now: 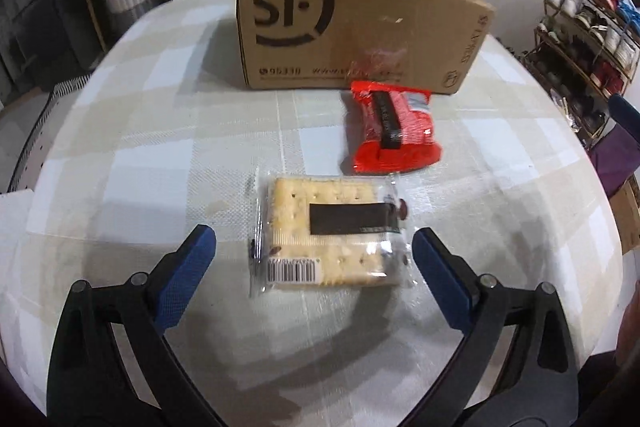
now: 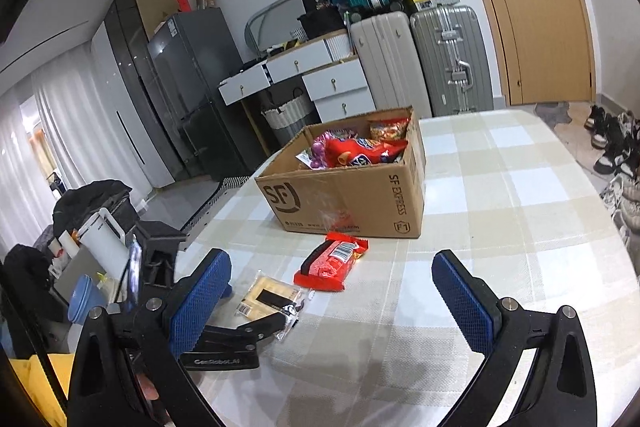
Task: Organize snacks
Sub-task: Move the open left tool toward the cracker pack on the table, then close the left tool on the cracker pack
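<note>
hovering low over the table (image 1: pixel 120 155), the left tool (image 1: pixel 314 247) has its jaws spread wide and grips nothing. the cracker packet (image 1: pixel 328 231) lies flat between its two blue pads (image 1: pixel 188 275), apart from both, with its near edge just ahead of the fingertips. that framing looks deliberate: the packet is wide and flat, so the jaws need their full spread to straddle it, and a push further forward would probably come before any closing.

just beyond the crackers, ahead and slightly to the tool's right, lies the red snack bag (image 1: pixel 394 129), close to the packet but not clearly touching it. it sits between the crackers and the cardboard box (image 1: pixel 360 27), right at the foot of the box's front wall. the box is open on top and already holds bright wrappers, so it is most likely where both loose snacks are meant to go. the red bag lies on the direct line to the box, so a carried packet would have to be lifted over it and over the wall.

the right tool (image 2: pixel 342 291) is released too, empty, held higher and further back over bare checked cloth, out of the left one's way. from its view the left tool shows low to its left, beside the crackers.

past the table stand suitcases (image 2: pixel 420 59), white drawers and a shoe rack (image 1: pixel 584 39), well clear of the work.
</note>
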`<state>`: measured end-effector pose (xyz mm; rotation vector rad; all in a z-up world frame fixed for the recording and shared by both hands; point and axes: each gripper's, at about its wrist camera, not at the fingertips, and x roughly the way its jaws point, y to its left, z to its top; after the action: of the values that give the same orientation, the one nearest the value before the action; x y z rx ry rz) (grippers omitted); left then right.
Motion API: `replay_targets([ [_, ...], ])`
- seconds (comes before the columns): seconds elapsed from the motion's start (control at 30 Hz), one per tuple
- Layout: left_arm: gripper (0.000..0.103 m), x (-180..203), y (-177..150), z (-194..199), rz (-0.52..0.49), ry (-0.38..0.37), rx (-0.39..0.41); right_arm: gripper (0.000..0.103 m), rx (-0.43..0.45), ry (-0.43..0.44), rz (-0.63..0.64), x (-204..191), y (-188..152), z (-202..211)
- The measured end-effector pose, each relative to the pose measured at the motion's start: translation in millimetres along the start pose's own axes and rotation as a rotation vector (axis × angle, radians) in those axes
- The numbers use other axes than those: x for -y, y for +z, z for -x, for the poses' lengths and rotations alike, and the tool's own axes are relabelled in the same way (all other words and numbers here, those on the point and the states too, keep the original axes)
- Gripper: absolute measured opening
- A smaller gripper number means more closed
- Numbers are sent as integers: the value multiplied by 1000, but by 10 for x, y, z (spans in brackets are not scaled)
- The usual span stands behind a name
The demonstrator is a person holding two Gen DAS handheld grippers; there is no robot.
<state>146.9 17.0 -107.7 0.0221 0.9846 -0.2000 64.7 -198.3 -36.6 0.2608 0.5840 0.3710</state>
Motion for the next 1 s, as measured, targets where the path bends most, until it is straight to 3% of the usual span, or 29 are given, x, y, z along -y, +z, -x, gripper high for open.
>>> replay_targets([
  [0.3,95,50,50,-135,-5,5,1,102,-29,-14,-50,118,-16,-84],
  [0.47,63,7,58,-66,18,-21,-2,102,-39,-32,-64,147,-31,-108],
  [0.57,54,-73,58,-31,30,-53,-10,102,-45,-41,-72,148,-36,-126],
  [0.7,51,-140,6,43,43,-90,-17,102,-50,-55,-58,101,-27,-153],
  [0.77,36,-174,-9,137,54,-102,-1,102,-54,-59,-53,71,-31,-180],
  [0.83,30,-211,-27,199,63,-124,6,102,-58,-61,-52,41,-35,-207],
  [1.0,35,-295,-101,207,106,-143,-6,102,-72,-63,-50,-65,-28,-298],
])
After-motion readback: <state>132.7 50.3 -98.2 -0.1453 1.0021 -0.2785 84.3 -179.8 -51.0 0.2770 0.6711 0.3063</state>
